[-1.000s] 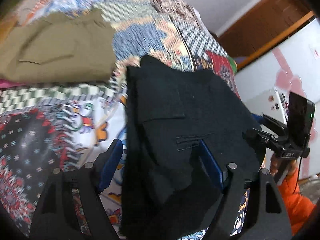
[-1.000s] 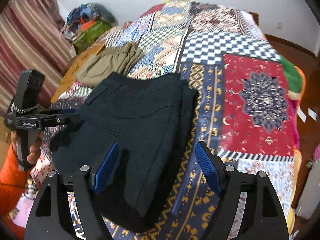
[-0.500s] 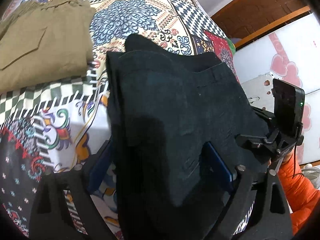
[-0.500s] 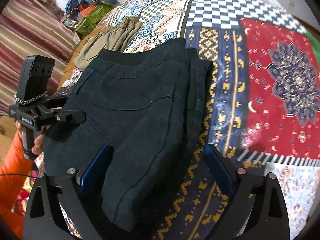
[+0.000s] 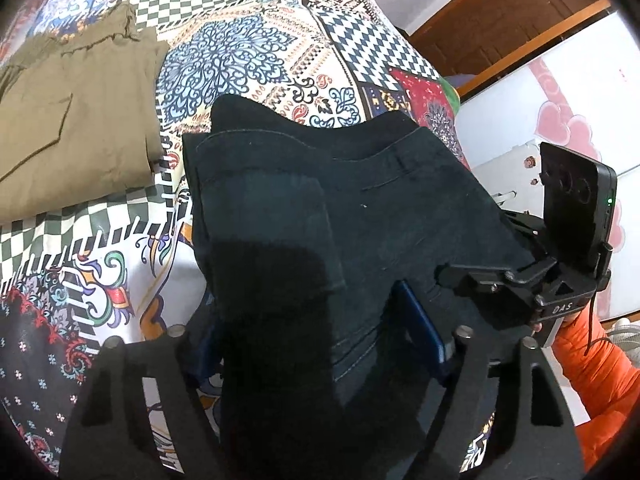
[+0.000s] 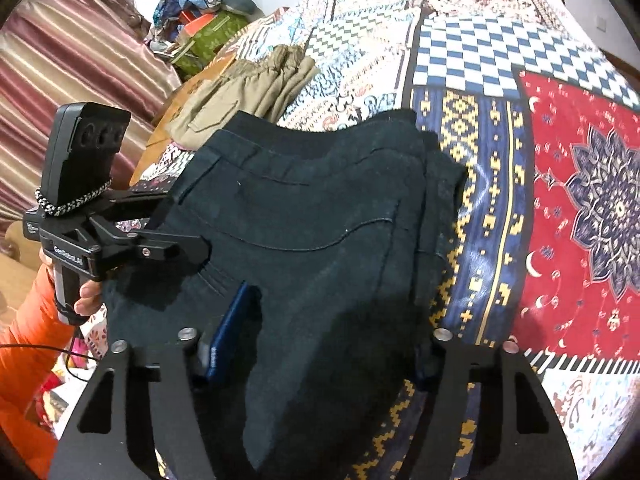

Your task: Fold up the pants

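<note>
On the patchwork bed [image 6: 500, 208], black pants [image 5: 360, 216] lying folded near its edge, left tongs [image 5: 320, 344] and right tongs [image 6: 316, 344] closing around the near hem, grip unclear, khaki pants [image 5: 72, 128] sitting beside.

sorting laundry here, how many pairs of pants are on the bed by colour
black pants: 1, near edge between the jaws of both the left gripper and right gripper
olive-khaki pants: 1, folded, lying beyond them on the bedspread
total: 2

"DAS" on right gripper [image 5: 452, 276] mount
</note>
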`<act>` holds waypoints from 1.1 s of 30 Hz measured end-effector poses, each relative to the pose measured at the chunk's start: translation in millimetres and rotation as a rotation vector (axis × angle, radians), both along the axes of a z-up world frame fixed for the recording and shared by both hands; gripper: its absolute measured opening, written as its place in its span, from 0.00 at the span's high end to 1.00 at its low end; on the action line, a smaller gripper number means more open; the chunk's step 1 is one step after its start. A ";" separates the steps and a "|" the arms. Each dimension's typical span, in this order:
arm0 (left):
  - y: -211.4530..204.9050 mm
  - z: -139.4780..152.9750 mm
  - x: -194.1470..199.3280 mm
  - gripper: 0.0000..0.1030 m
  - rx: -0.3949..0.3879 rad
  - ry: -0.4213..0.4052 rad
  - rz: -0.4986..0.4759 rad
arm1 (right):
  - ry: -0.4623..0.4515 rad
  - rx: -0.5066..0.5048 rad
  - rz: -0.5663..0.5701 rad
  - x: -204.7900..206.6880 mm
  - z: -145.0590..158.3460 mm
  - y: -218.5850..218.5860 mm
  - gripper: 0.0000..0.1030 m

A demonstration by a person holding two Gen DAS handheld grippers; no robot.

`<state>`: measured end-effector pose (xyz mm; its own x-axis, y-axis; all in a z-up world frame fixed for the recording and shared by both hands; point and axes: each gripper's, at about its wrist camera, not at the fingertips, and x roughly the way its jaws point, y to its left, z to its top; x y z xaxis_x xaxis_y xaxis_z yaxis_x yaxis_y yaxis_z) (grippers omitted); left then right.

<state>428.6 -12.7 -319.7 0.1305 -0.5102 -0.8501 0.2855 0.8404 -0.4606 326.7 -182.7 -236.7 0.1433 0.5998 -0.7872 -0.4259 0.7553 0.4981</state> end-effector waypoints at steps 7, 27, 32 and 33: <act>4.3 21.1 -9.9 0.49 0.035 -0.068 0.000 | -0.084 -0.041 -0.003 -6.3 18.6 5.5 0.61; 13.7 95.5 -46.3 0.65 0.054 -0.277 0.051 | -0.262 -0.054 -0.035 -23.7 86.6 7.0 0.74; 28.7 115.1 -55.8 0.65 0.044 -0.325 0.083 | -0.313 -0.051 -0.029 -26.6 105.2 18.3 0.75; 33.6 119.3 -58.2 0.65 0.045 -0.336 0.090 | -0.321 -0.048 -0.027 -26.2 108.5 21.9 0.75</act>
